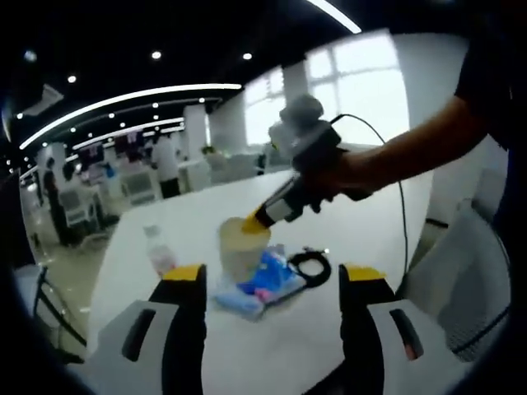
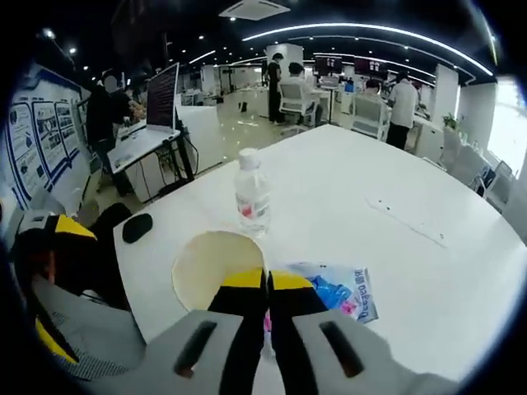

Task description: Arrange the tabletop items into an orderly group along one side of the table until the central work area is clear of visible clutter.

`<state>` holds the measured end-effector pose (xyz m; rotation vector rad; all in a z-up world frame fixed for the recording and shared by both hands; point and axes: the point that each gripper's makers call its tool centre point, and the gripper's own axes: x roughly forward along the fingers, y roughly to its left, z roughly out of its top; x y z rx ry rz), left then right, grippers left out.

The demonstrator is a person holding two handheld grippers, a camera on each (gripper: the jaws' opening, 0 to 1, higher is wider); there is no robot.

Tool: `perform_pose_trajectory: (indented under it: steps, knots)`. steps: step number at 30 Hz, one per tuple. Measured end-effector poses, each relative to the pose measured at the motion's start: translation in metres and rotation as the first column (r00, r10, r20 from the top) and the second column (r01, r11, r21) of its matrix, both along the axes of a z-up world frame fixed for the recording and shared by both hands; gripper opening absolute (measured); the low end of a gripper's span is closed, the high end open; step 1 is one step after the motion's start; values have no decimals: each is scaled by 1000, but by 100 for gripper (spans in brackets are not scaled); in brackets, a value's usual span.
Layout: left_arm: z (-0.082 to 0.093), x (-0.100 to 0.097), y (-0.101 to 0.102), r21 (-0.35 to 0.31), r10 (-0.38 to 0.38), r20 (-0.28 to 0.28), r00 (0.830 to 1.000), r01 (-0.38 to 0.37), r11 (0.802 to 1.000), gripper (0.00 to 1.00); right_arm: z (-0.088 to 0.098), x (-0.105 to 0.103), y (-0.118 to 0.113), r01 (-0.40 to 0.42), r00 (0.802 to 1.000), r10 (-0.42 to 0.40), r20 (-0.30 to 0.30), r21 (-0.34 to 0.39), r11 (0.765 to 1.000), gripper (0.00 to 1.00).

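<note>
A tan paper cup (image 1: 237, 251) stands on the white table (image 1: 272, 346) beside a blue snack packet (image 1: 268, 284) and a clear water bottle (image 1: 158, 251). My right gripper (image 1: 251, 222), held in a person's hand, comes in from the right with its yellow tips on the cup's rim. In the right gripper view, that gripper (image 2: 265, 280) is shut on the near rim of the cup (image 2: 210, 263). The bottle (image 2: 251, 197) stands upright behind it and the packet (image 2: 338, 292) lies to the right. My left gripper (image 1: 273, 276) is open, short of the cluster, holding nothing.
A coiled black cable (image 1: 311, 265) lies just right of the packet. A black mouse-like object (image 2: 137, 226) sits near the table's left edge. The far table (image 2: 395, 189) is bare. Desks, chairs and several people fill the office behind.
</note>
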<state>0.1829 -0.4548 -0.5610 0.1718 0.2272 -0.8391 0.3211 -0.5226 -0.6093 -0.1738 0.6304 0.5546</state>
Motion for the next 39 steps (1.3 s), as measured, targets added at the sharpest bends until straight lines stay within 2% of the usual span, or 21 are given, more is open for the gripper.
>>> perform_pose_trajectory:
  steps: [9, 15, 17, 23, 29, 35, 39]
  knots:
    - [0, -10, 0, 11, -15, 0, 1000, 15, 1000, 72, -8, 25, -1, 20, 999, -19, -44, 21, 1000, 0]
    - [-9, -14, 7, -9, 6, -37, 999, -7, 1000, 78, -16, 40, 0, 30, 998, -29, -63, 17, 999, 0]
    - [-16, -15, 8, -18, 10, -66, 998, -11, 1000, 80, -20, 49, 0, 34, 997, -33, -70, 9, 999, 0]
    - [-18, -11, 5, -46, 3, -63, 998, -6, 999, 89, -30, 66, 1, 48, 995, -47, -91, 13, 999, 0]
    - [-28, -12, 3, -30, -10, -95, 995, 7, 1000, 96, -38, 82, 0, 73, 994, -73, -86, -2, 997, 0]
    - [-35, -8, 9, -31, 16, -130, 991, -20, 999, 100, -48, 89, 0, 98, 990, -98, -97, -6, 995, 0]
    - [-39, -11, 6, -17, -1, -131, 991, -1, 1000, 100, -55, 93, 1, 100, 989, -100, -105, -12, 995, 0]
